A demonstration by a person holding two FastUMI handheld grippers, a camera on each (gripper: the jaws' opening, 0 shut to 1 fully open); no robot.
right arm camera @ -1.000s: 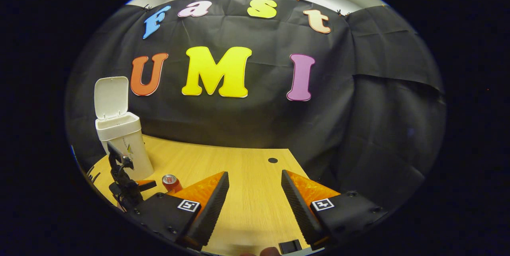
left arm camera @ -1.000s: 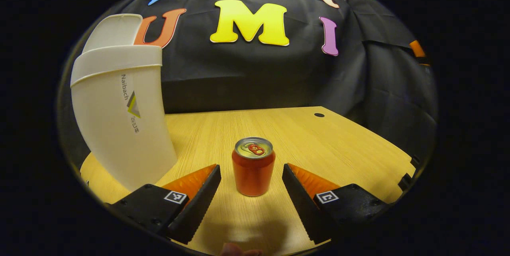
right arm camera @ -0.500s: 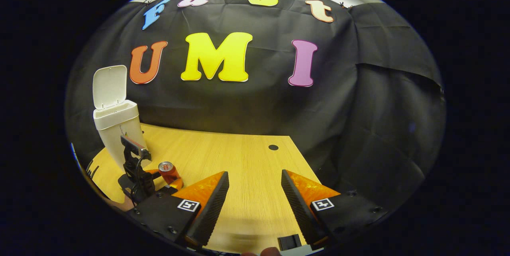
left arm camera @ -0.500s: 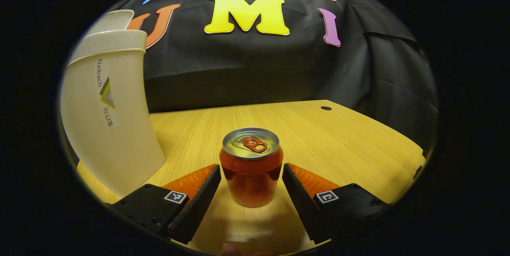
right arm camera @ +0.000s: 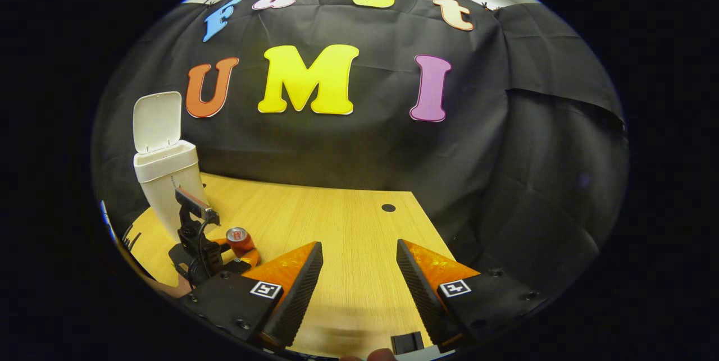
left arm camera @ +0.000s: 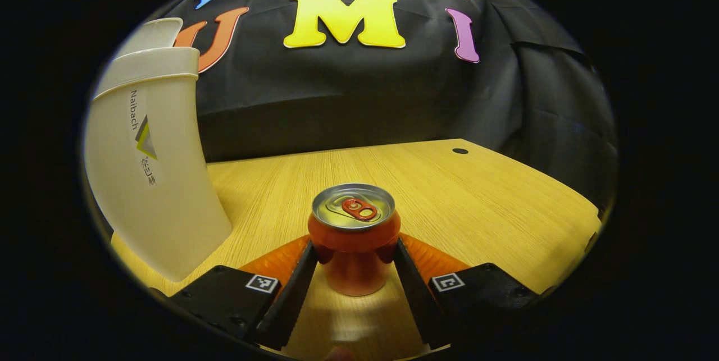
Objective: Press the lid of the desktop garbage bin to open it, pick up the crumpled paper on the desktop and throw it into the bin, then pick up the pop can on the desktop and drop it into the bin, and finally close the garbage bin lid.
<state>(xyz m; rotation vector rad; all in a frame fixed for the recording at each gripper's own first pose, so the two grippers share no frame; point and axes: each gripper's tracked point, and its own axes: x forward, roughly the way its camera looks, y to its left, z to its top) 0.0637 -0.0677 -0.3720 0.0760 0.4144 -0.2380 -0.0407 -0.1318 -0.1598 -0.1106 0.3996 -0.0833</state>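
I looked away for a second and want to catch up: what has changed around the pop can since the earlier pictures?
The left gripper moved forward until the pop can stood between its fingers, then closed; both fingers now press the can's sides. The can stands upright on the desktop, not yet lifted. Unchanged: the garbage bin with its lid up, and the right gripper, open and apart.

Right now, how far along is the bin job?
Done: bin lid stands open, and no paper lies on the desk, so it has probably been binned. In hand: left gripper is shut on the can, which is upright on the desk. Right gripper is open and idle. Left: drop the can in, close the lid.
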